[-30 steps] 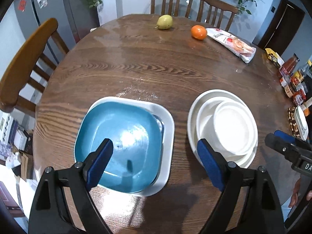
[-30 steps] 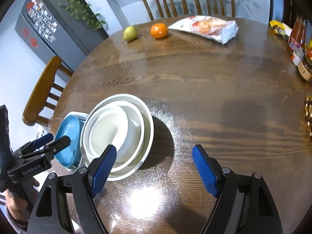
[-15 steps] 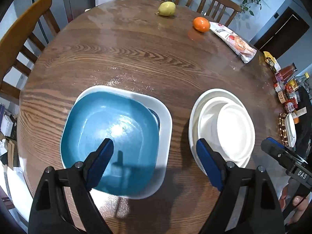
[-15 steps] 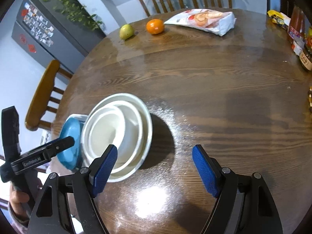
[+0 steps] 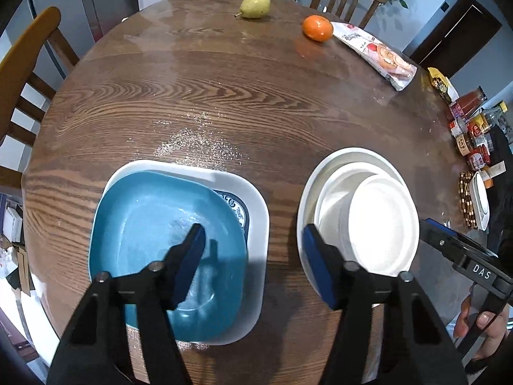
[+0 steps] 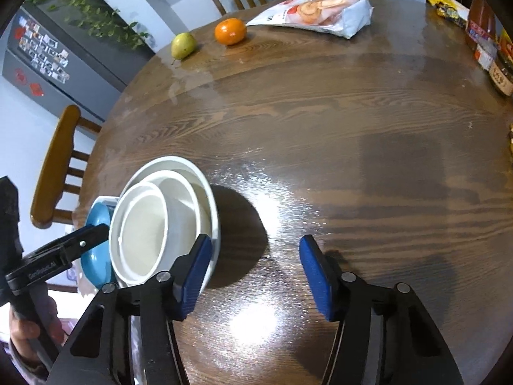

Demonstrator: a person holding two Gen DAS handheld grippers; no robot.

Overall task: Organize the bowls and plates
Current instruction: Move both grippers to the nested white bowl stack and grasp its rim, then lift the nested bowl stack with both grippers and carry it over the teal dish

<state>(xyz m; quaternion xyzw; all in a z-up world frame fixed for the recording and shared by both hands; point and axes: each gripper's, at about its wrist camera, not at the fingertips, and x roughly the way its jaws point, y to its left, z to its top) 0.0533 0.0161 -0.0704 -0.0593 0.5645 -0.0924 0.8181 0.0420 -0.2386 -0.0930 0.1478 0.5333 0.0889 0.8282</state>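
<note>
As both jaws narrow with nothing gripped, left gripper [image 5: 251, 256] should straddle the blue plate's [image 5: 154, 221] right rim; right gripper [image 6: 255, 271] waits beside the bowls [image 6: 166, 218]

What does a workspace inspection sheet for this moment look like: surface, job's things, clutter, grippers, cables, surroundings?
Surface: round wooden table, glossy, glare patches.
Job's things: blue square dish lies in a white square plate; beside it, white round bowls nested three deep.
Clutter: pear, orange, snack bag at the far edge; sauce bottles and jars at the right edge.
Grippers: left gripper jaws have just been closing, straddling the gap between the two stacks, gripping nothing; right gripper jaws have just been closing, over bare table beside the bowls, empty.
Cables: nothing seen.
Surroundings: wooden chairs, grey fridge with magnets, trailing plant.
</note>
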